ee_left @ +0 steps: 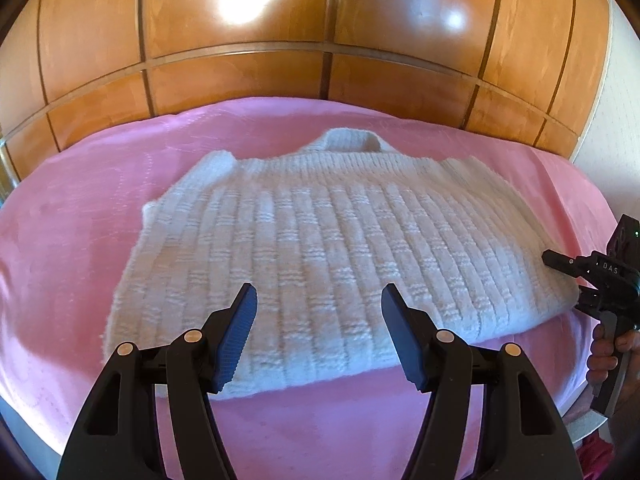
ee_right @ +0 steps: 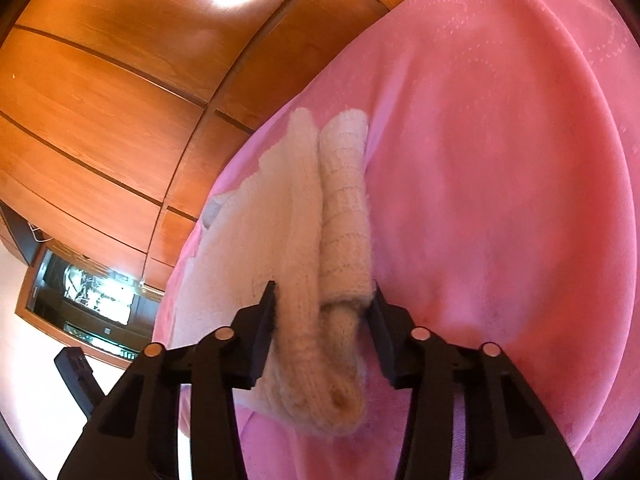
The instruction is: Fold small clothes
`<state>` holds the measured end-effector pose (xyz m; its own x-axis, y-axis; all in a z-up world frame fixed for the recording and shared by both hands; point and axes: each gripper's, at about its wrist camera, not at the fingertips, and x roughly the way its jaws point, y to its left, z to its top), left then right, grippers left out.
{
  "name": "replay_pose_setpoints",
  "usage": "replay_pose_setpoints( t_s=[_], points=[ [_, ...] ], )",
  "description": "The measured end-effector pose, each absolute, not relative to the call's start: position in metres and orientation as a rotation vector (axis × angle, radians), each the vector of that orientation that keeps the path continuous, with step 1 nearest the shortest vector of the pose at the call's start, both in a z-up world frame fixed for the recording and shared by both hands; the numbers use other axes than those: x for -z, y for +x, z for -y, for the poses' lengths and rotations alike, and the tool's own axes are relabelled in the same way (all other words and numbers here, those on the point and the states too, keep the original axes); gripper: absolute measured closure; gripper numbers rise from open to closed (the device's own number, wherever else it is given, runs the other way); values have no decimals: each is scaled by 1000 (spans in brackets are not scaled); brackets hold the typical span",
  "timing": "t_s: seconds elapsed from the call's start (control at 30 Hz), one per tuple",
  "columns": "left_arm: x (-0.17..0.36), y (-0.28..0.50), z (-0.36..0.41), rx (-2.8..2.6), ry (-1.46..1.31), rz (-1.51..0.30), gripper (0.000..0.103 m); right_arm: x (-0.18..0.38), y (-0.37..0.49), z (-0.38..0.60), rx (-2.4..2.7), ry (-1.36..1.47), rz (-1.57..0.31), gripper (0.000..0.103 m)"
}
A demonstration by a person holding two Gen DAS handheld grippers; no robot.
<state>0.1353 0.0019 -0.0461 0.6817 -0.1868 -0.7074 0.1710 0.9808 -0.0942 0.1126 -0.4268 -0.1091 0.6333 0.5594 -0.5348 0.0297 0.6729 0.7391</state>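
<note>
A white ribbed knit sweater point(ee_left: 320, 240) lies flat on the pink blanket point(ee_left: 60, 260), collar toward the wooden headboard. My left gripper point(ee_left: 319, 304) is open and empty, hovering over the sweater's near hem. My right gripper point(ee_left: 568, 280) is at the sweater's right edge. In the right wrist view its jaws point(ee_right: 325, 300) stand on either side of the thick folded edge of the sweater point(ee_right: 340, 208); the fingers point(ee_right: 266, 312) touch the bulky knit, still fairly wide apart. Whether they are squeezing it is unclear.
A glossy wooden panel headboard point(ee_left: 280, 40) rises behind the bed. The blanket spreads wide to the right of the sweater point(ee_right: 500, 160). A dark cabinet with a screen point(ee_right: 88, 292) stands beyond the bed's edge. A hand point(ee_left: 608, 344) holds the right gripper's handle.
</note>
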Motion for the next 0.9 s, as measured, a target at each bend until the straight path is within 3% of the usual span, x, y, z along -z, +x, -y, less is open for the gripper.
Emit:
replay_pose_setpoints(
  t_s=[0.17,0.67,0.9],
  points=[
    [53,147,15,224,-14,-828,39,111,114,428,-362,785,-862,76],
    [72,198,52,291,-30,-965,40,90,121,421,-406,820,-871,80],
    [57,197,15,427,-278,-964,40,62,125,401,-463,808,-838,82]
  ],
)
